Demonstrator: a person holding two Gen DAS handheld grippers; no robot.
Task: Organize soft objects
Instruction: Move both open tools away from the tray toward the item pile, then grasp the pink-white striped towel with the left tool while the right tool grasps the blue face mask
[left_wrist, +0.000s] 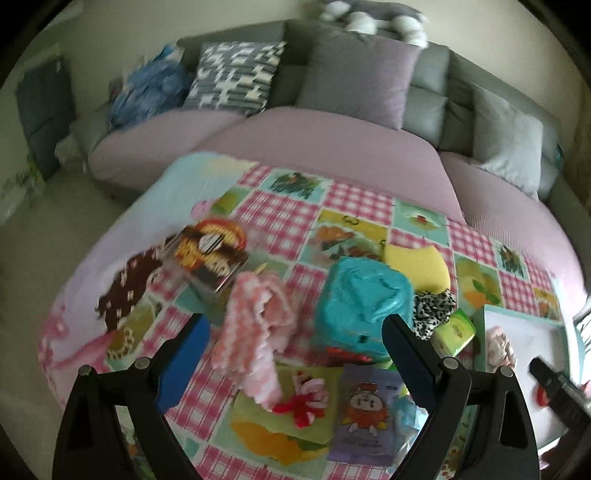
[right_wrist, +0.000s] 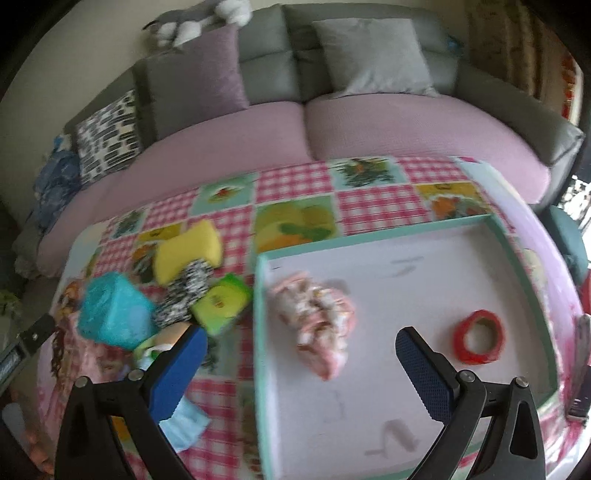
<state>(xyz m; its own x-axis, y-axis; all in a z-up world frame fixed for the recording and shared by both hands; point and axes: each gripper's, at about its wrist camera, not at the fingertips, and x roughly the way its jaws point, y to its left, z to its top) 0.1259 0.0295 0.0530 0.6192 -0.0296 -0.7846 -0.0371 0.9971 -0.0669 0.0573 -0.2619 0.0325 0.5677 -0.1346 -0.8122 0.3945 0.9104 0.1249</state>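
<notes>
Hovering above the patchwork-print tablecloth (left_wrist: 354, 206), both grippers point forward, jaws spread wide, holding nothing. Left gripper (left_wrist: 295, 343) frames a fluffy pink knitted cloth (left_wrist: 255, 332) beside a teal plastic-wrapped pack (left_wrist: 364, 295). Right gripper (right_wrist: 299, 354) hangs over the mint-rimmed white tray (right_wrist: 406, 387), a crumpled pink-white cloth (right_wrist: 321, 321) lying between its fingers, near a red tape roll (right_wrist: 480, 336)

no readable text, print on the purple packet (left_wrist: 365, 413) too blurred
</notes>
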